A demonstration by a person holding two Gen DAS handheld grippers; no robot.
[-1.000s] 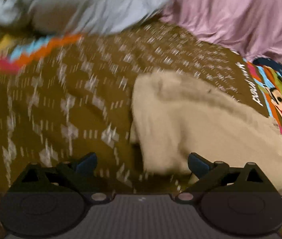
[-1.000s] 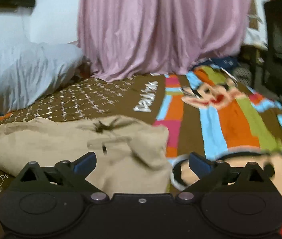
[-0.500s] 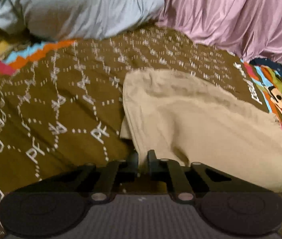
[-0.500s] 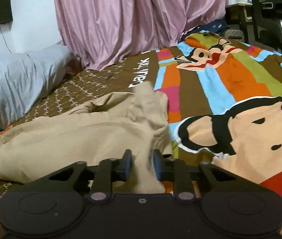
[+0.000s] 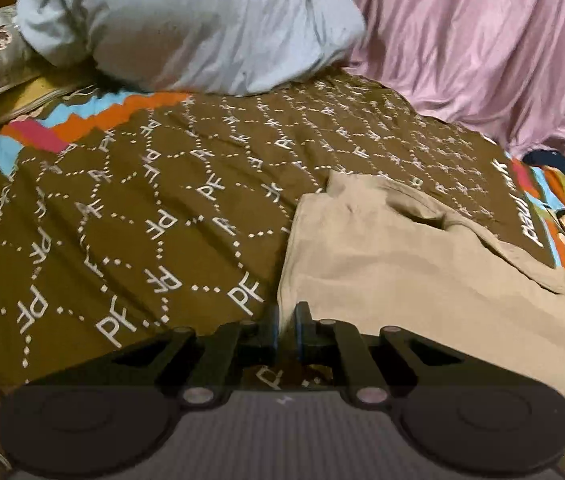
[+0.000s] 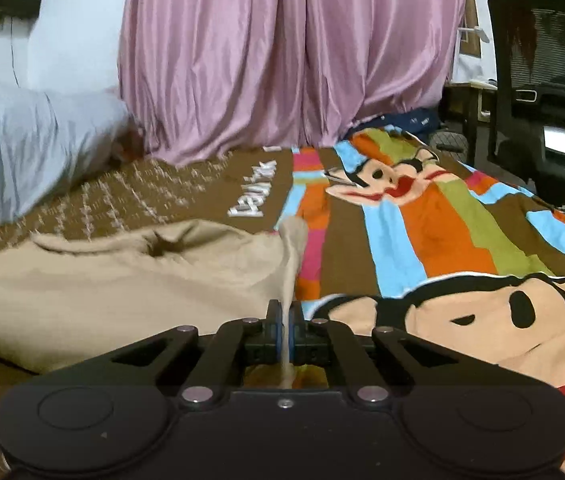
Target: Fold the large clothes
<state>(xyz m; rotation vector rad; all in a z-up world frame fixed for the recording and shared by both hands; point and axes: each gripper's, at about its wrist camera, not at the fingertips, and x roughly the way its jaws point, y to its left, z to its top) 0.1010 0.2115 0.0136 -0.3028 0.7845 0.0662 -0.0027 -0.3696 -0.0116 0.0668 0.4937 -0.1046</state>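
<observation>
Both my grippers are pinched down on the tan garment (image 5: 422, 280) right now. In the left wrist view, the left gripper (image 5: 286, 320) sits bottom centre of the frame, jaws nearly together with only a thin gap, clamped on the near corner of the cloth where its edge meets the brown bedspread (image 5: 142, 208). The rest of the garment spreads off toward the right side of the frame, lying flat-ish with a few wrinkles.

In the right wrist view, the right gripper (image 6: 285, 320) is squeezed fully together on a thin fold of the same garment (image 6: 122, 280), and you can see the fabric strip running up out of the jaws and a bit hanging below them. The cloth fills the lower left of that frame, beside the striped cartoon part of the bedspread (image 6: 422, 240). Grey pillow (image 5: 186, 20) and pink curtain (image 6: 282, 60) sit at the back.
</observation>
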